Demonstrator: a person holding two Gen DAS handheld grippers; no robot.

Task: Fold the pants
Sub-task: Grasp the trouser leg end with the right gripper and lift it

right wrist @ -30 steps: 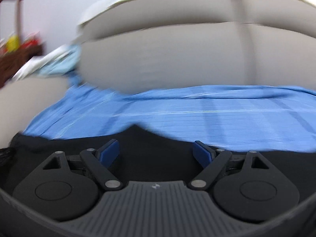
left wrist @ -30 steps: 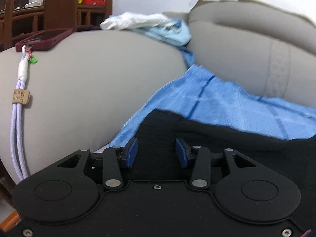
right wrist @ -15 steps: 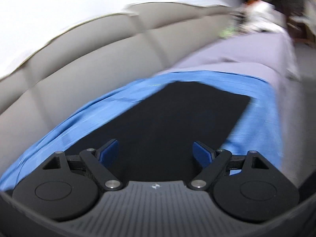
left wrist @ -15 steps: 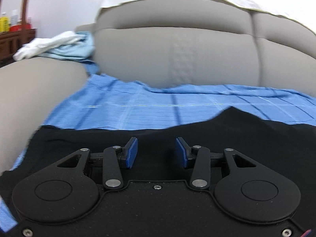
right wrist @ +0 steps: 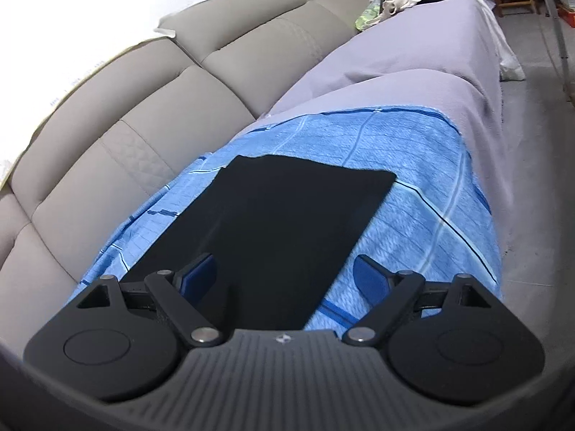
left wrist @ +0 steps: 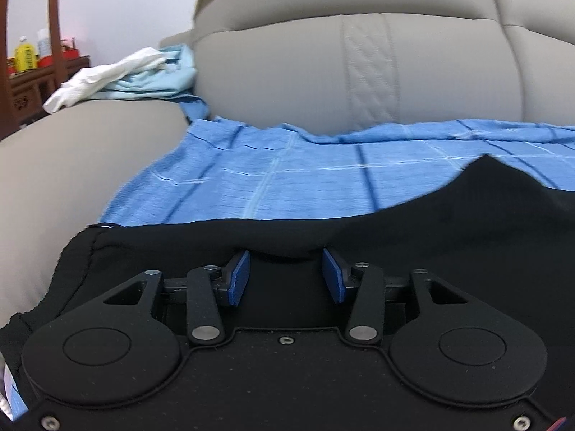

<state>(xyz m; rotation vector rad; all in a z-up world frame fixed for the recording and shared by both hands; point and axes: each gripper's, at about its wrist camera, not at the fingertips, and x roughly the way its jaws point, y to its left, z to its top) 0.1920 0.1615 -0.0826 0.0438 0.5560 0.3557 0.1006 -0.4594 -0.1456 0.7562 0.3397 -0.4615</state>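
Observation:
The black pants (right wrist: 273, 222) lie flat along a blue checked cloth (right wrist: 413, 194) on the sofa seat, their far end squared off. In the left wrist view the pants (left wrist: 467, 215) fill the foreground, with a rumpled edge at the left near the armrest. My left gripper (left wrist: 285, 276) is open and empty just above the black fabric. My right gripper (right wrist: 284, 278) is open wide and empty, hovering over the near right edge of the pants.
The beige sofa backrest (left wrist: 359, 64) rises behind the cloth. A beige armrest (left wrist: 72, 165) is at the left, with white and light blue clothes (left wrist: 136, 75) piled at its back. A grey cover (right wrist: 413, 61) drapes the seat beyond the cloth; floor (right wrist: 539, 143) lies at the right.
The right gripper has swung from facing the backrest to looking along the pants' length. The left gripper has turned from the armrest towards the backrest and sits lower over the fabric. Both stay open.

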